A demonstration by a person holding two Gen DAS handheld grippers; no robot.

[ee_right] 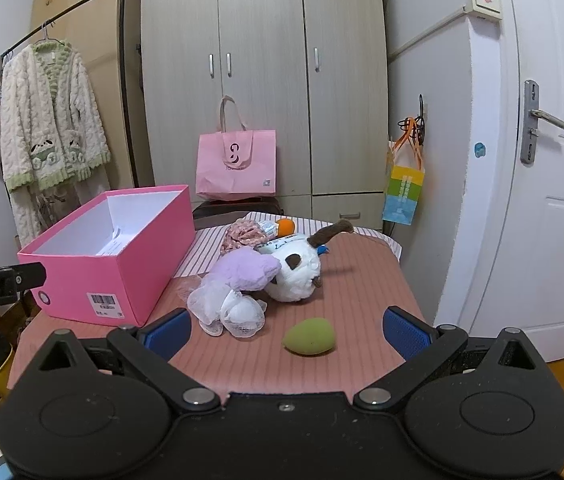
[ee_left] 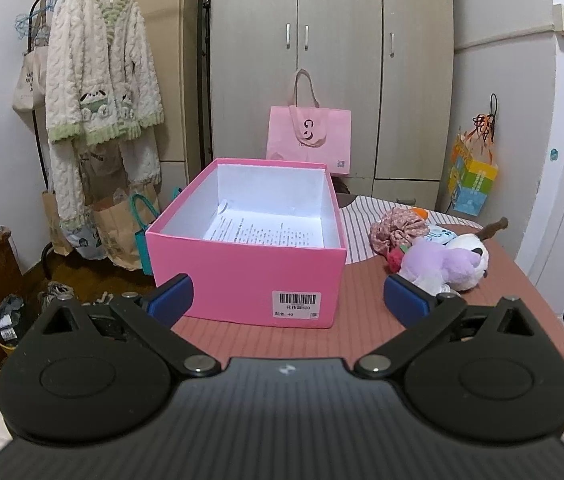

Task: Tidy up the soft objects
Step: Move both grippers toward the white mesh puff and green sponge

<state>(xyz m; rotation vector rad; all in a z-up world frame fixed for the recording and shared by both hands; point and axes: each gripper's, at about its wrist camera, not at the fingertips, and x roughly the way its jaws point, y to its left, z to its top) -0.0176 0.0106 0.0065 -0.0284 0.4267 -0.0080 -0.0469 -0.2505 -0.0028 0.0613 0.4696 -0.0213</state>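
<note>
My right gripper (ee_right: 287, 330) has its blue-padded fingers spread wide and holds nothing; the small green egg-shaped sponge (ee_right: 309, 336) lies on the striped pink tablecloth (ee_right: 362, 292) just ahead, between the two pads and a little right of centre, its long axis running across my fingers. Beyond it sits the heap of soft things: a white mesh puff (ee_right: 226, 310), a lilac plush toy (ee_right: 247, 268), and a white plush dog with brown patches (ee_right: 296, 274). My left gripper (ee_left: 287, 300) is also open and empty, facing the open pink cardboard shoebox (ee_left: 242, 276), which holds only a printed sheet. The heap lies to its right. I judge my right hand is nearer the sponge, so that grasp falls to it.
</note>
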